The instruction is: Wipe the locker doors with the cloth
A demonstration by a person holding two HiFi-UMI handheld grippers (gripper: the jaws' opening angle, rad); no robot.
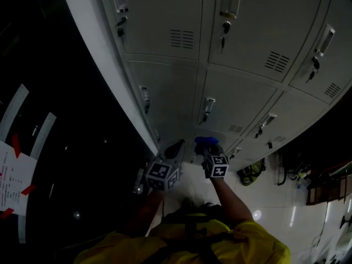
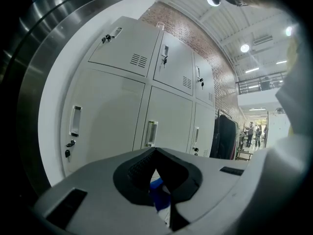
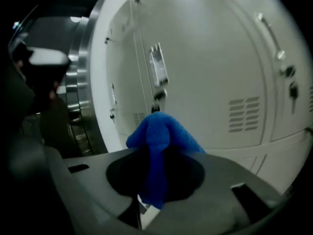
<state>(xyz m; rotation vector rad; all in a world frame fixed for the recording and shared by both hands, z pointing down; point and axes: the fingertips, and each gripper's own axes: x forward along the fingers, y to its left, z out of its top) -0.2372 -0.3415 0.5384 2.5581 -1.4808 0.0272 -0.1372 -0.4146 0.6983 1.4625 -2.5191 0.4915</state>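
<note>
Closest to its own camera, the right gripper (image 3: 152,177) has its jaws closed on the blue cloth (image 3: 159,136). One fold is pinched down in the dark recess between them, and the rest stands up as a soft bunch above the jaws. I think it is held this way so that the loose bunch, and not the hard jaws, meets the metal when it is pushed forward. The cloth is pointed at the pale locker doors (image 3: 220,82) and is near them, in front of a recessed handle (image 3: 157,65) and beside a set of vent slots (image 3: 243,114). I cannot tell whether it already touches a door. In the head view it sits low, before the lower row of lockers, so the wiping seems to be only beginning or between strokes. The left gripper (image 2: 156,173) is just beside the right one and also faces the lockers. Its jaws stand together, with only a thin slit between them. A little blue shows in this slit, but I cannot say if it is caught there or lies behind. This gripper seems to have no part in the wiping now and is probably kept aside. Further out are a curved steel wall (image 2: 29,58) to the left of the lockers, a shiny white floor (image 1: 275,202), and the person's yellow sleeve (image 1: 253,241).
</note>
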